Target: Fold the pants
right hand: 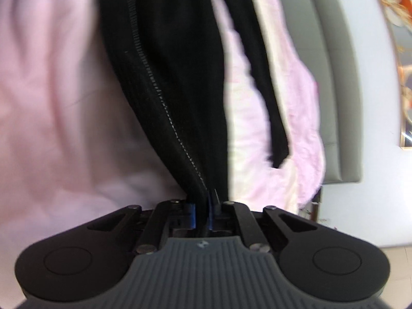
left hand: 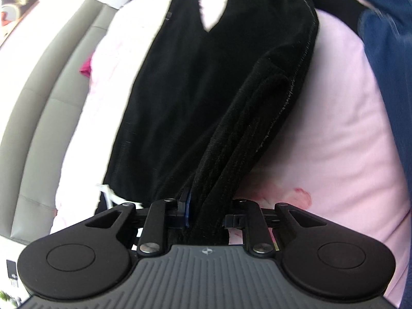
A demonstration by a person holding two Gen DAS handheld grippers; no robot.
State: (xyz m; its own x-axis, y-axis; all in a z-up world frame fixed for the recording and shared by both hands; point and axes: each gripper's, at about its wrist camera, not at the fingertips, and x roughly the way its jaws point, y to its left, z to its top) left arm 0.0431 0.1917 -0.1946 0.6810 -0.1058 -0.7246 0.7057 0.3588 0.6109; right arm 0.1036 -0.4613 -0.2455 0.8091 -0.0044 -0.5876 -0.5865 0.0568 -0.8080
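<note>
Black pants (left hand: 185,82) hang over a pink bedsheet (left hand: 334,134), their two legs splitting at the far end. My left gripper (left hand: 206,216) is shut on a bunched edge of the pants, with cloth filling the space between the fingers. In the right wrist view the same black pants (right hand: 180,77) stretch away, a stitched seam running down them. My right gripper (right hand: 202,211) is shut on the pants, its blue pads pressing the cloth. A narrow black strip (right hand: 270,108) of the pants trails to the right.
The pink bedsheet (right hand: 51,90) covers the bed. A grey padded headboard (left hand: 46,97) stands at the left, also in the right wrist view (right hand: 334,77). Pictures hang on the wall (left hand: 18,5). A person's blue clothing (left hand: 386,51) is at the right.
</note>
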